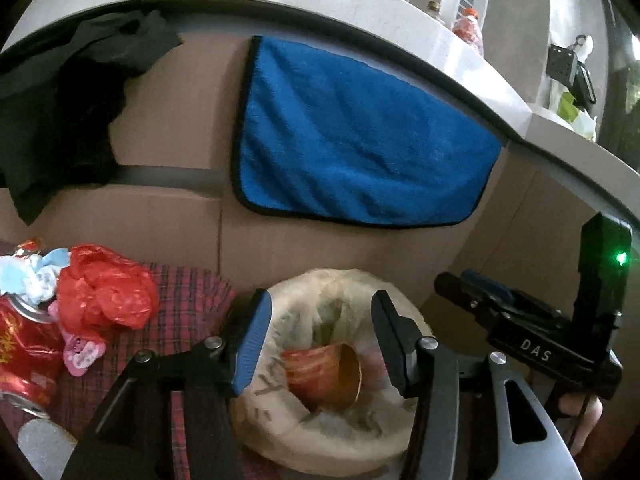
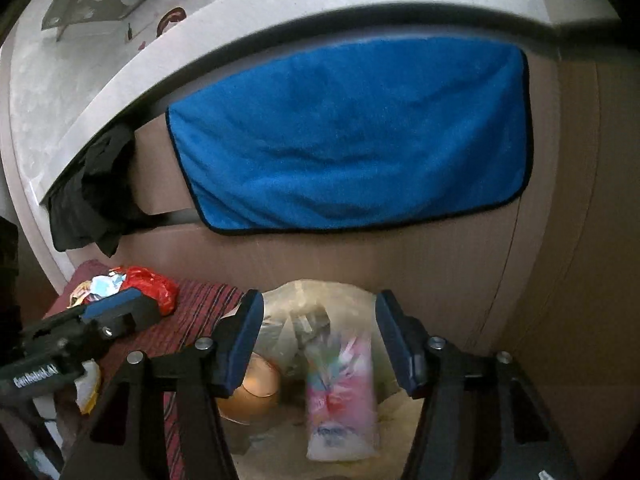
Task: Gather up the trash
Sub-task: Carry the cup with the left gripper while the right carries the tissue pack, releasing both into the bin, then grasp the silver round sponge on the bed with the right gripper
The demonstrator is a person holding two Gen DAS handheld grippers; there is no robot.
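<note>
A translucent trash bag (image 1: pixel 320 412) stands open on the floor, with a red paper cup (image 1: pixel 324 376) inside. My left gripper (image 1: pixel 316 344) is open and empty just above its mouth. In the right wrist view the same bag (image 2: pixel 316 300) holds the cup (image 2: pixel 256 388) and a pink and white wrapper (image 2: pixel 340 400), blurred as if falling. My right gripper (image 2: pixel 320 344) is open above the bag and shows in the left wrist view (image 1: pixel 472 292). On a red plaid cloth (image 1: pixel 188 308) lie a crumpled red plastic bag (image 1: pixel 104 292), a red can (image 1: pixel 24 356) and small wrappers (image 1: pixel 80 352).
A blue towel (image 1: pixel 352 140) hangs on a brown cabinet front (image 1: pixel 304 248) behind the bag. Black clothing (image 1: pixel 68 92) hangs at the left under a white counter edge (image 1: pixel 360 12). Bottles (image 1: pixel 468 28) stand on the counter.
</note>
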